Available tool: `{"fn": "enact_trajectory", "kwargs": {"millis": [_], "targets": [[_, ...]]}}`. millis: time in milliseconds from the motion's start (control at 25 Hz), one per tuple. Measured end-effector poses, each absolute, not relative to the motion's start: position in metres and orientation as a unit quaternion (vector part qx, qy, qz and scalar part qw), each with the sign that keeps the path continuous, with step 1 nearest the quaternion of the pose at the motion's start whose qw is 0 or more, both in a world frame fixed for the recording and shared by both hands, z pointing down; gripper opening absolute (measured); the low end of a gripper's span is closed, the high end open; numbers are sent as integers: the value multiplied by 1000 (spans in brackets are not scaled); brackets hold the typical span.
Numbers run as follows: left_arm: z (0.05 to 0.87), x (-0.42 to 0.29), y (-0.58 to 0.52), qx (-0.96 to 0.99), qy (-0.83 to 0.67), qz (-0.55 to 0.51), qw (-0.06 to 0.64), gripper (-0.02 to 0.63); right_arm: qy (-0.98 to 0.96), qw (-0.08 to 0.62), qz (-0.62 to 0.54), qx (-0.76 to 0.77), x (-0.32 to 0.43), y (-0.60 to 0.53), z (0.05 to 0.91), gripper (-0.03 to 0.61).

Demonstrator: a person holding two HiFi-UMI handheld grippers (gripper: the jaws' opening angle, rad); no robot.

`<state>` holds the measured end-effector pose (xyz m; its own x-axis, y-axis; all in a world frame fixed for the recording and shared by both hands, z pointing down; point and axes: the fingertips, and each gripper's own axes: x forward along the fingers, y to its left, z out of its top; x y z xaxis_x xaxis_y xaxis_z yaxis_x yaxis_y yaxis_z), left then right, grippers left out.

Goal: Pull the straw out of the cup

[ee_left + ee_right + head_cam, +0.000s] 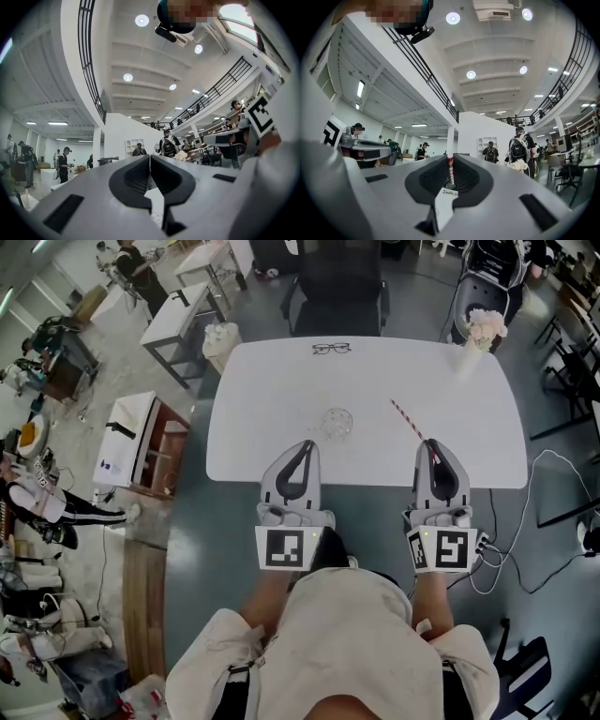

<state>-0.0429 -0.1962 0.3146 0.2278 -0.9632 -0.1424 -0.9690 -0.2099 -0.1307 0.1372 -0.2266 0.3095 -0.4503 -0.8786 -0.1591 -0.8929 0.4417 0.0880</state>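
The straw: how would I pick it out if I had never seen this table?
Find the white table, then its near right side, where the right gripper reaches in. The straw sticks out from that gripper's closed tips. It is thin and red-and-white striped, unlike the clear cup to its left.

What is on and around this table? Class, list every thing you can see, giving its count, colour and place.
table: one, white, centre of the head view
cup: one, clear, mid-table, no straw in it
straw: one, red-and-white striped, right of the cup, slanting toward the near edge
glasses: one pair, dark-framed, by the table's far edge
flowers: one bunch, pale, at the table's far right corner
chair: one, black, beyond the far edge
left hand-held gripper: one, grey, over the near edge, jaws together, empty
right hand-held gripper: one, grey, over the near edge, shut on the straw's near end
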Motion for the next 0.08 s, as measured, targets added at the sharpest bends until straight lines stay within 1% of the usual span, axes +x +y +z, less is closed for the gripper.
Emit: {"fn": "enact_trajectory", "kwargs": {"millis": [80], "targets": [[313,-43,-194,-777,621,13,99,6,848,46,80,-521,136,-225,308,23]]}}
